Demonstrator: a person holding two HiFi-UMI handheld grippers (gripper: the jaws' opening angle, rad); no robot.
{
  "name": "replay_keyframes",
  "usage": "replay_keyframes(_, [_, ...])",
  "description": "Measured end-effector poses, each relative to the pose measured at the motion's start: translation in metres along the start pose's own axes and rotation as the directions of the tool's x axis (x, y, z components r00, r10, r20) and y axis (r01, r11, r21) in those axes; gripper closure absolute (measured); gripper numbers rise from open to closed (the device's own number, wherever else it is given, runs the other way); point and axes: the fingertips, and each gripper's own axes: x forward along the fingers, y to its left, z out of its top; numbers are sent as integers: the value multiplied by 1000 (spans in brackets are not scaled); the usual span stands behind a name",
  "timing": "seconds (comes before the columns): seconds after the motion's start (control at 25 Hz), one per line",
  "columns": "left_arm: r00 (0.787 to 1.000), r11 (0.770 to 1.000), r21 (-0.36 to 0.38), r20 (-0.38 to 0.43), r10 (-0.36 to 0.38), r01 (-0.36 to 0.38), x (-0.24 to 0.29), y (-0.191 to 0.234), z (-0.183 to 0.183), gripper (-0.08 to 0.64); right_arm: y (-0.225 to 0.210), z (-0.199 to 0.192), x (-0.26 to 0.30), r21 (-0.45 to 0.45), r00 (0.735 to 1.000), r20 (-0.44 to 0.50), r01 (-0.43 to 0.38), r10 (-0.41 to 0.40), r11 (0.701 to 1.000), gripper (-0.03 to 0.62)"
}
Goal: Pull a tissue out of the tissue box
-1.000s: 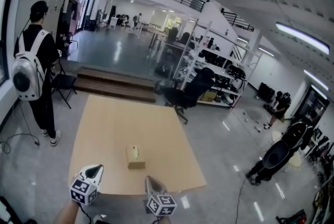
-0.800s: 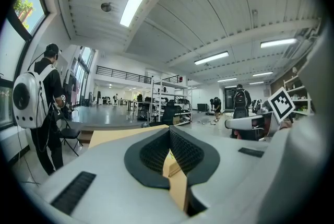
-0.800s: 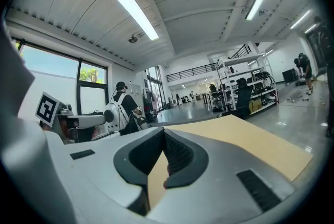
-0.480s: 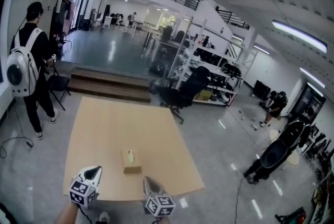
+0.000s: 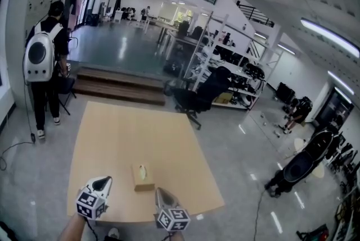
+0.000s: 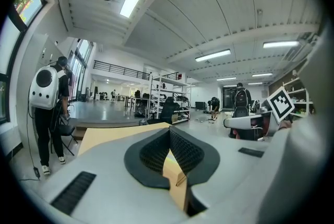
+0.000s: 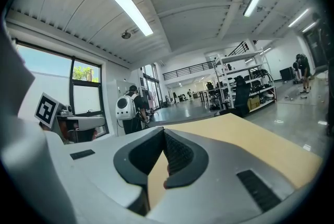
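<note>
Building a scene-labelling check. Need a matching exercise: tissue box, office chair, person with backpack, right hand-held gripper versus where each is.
Things:
1 tissue box
2 office chair
3 person with backpack
4 right hand-held gripper

Places:
a standing left of the table
b beyond the table's far edge
c at the table's near edge, jaws together
d on the table, toward its near end

Pairs: 1-d, 2-b, 3-a, 4-c.

The tissue box [image 5: 143,178] is standing as the one obstacle on the surface [image 5: 112,133], just ahead of the left tool [image 5: 103,182] and the right tool [image 5: 160,192]. Open surface is lying all around it. A chair [image 5: 205,96] and a person [image 5: 45,66] are standing on the floor, well apart.
</note>
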Motion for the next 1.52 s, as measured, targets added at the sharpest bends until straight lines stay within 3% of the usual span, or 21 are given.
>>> replay_keyframes(0.68, [999,999,-11,-17,-37,37,81,30,15,552,-42,19,65,17,999,-11,35,-35,999,581])
replay_keyframes(1.52, [991,992,-84,-91,-101,94,151,78,-25,552,-57,-14,144,19,989,-127,75,-71,997,581])
